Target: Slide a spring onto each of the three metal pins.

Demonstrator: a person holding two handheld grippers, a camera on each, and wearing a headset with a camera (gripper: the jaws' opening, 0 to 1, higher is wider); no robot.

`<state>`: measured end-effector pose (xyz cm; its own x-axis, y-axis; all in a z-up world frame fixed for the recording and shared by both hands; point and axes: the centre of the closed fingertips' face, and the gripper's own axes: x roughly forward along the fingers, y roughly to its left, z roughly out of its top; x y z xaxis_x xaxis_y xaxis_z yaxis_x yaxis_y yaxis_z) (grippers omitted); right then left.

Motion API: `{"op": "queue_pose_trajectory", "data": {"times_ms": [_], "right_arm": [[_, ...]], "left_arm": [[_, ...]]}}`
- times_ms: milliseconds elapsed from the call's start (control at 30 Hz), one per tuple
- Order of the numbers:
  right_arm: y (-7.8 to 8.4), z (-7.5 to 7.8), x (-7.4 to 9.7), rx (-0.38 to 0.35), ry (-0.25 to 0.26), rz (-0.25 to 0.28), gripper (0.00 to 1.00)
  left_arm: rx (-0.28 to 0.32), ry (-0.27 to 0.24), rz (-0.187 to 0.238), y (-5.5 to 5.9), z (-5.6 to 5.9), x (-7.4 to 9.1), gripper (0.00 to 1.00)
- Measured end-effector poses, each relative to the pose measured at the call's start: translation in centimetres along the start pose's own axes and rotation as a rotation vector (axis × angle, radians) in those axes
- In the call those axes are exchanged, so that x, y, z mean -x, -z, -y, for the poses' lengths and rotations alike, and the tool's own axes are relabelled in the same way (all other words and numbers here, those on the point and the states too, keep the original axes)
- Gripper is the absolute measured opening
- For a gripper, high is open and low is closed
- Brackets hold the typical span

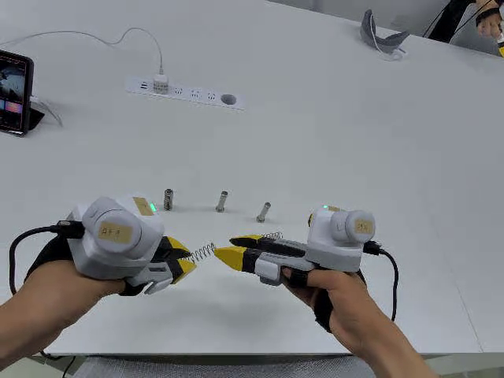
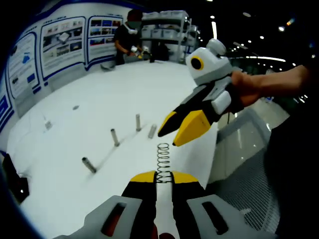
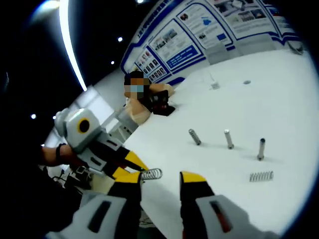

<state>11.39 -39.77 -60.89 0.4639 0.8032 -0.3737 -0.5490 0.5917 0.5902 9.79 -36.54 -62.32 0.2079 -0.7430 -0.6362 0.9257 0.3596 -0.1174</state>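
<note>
Nearest, the left hand and right hand hold their tools low over the near edge of the white table, jaws pointing at each other. The left gripper is clamped on one end of a spring, which sticks out towards the right gripper. That one's jaws stand apart with nothing between them, just beside the spring's free end. Three metal pins stand in a row beyond; the left-most looks coiled along its shaft. One loose spring lies near the right gripper. Further back lie a power strip and a phone.
</note>
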Motion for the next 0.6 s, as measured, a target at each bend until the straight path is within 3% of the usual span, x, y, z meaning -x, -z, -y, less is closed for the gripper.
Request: {"op": "queue_pose_trajectory", "data": {"times_ms": [367, 600], "right_arm": [[0.3, -1.3, -0.4, -0.025, -0.062, -0.013, 0.22], [0.0, -1.2, -0.2, -0.026, -0.072, -0.021, 0.18]], "left_arm": [[-0.027, 0.016, 0.007, -0.9, 0.4, -0.2, 0.1], [-0.044, 0.024, 0.001, -0.8, 0.5, -0.3, 0.1]]}}
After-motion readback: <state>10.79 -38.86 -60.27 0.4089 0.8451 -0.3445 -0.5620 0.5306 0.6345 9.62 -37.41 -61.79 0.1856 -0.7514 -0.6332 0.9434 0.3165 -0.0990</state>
